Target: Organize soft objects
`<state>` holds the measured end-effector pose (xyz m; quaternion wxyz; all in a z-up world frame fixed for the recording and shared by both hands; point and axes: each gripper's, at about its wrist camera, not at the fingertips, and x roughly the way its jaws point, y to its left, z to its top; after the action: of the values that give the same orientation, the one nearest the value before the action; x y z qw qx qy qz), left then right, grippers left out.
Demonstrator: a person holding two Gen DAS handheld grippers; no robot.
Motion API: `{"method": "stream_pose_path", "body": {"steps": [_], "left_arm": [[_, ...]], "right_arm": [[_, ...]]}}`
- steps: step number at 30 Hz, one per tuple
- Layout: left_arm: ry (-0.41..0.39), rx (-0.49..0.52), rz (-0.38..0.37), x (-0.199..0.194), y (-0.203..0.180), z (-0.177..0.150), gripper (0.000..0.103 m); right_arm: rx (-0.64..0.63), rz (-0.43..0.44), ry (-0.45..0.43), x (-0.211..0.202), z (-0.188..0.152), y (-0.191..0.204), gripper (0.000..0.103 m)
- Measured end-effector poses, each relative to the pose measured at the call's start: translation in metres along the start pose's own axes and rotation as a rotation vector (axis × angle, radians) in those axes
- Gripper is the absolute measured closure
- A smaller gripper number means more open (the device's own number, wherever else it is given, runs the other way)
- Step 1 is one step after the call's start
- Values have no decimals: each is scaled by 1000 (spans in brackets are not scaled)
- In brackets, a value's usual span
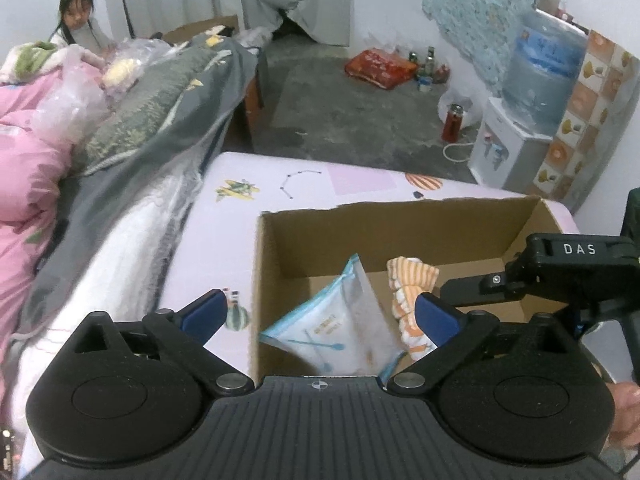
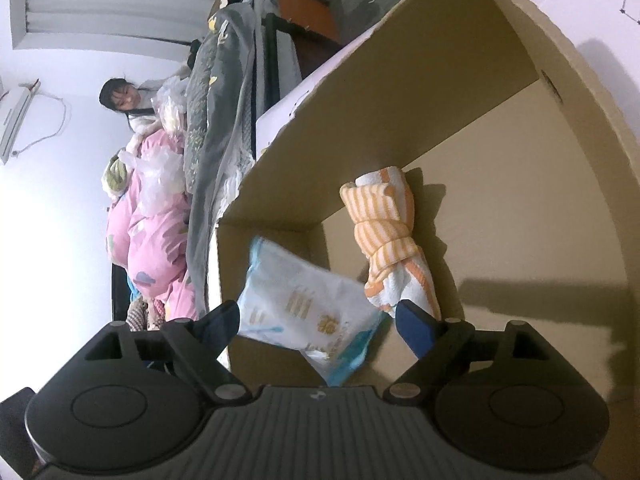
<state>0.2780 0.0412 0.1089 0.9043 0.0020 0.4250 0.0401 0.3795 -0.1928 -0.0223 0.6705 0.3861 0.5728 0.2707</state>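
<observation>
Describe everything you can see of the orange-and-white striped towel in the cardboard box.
The orange-and-white striped towel is soft terry-like cloth, rolled into a bundle and knotted or wrapped around its middle, with looser ends above and below. It lies inside the open brown cardboard box, near a side wall, next to the pale blue-and-white plastic packet, whose edge seems to meet its lower end. Neither pair of tongs grips it; in the left wrist view it appears just beyond one blue pad.

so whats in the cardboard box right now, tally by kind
orange-and-white striped towel: 1
light-blue-edged soft packet: 1
total inside the cardboard box: 2
</observation>
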Motion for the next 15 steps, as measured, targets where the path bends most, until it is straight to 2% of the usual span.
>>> {"method": "stream_pose_path", "body": {"steps": [4, 10, 12, 15], "left_arm": [[2, -2, 43, -17, 10, -4, 2], [-18, -1, 48, -37, 27, -13, 2], [-15, -7, 47, -37, 33, -16, 2], [9, -16, 40, -30, 41, -21, 2]], "right_arm": [[-52, -4, 11, 5, -2, 12, 22], [-205, -47, 38, 29, -11, 46, 22], [-290, -113, 77, 45, -14, 60, 22], [-465, -268, 134, 71, -21, 81, 22]]}}
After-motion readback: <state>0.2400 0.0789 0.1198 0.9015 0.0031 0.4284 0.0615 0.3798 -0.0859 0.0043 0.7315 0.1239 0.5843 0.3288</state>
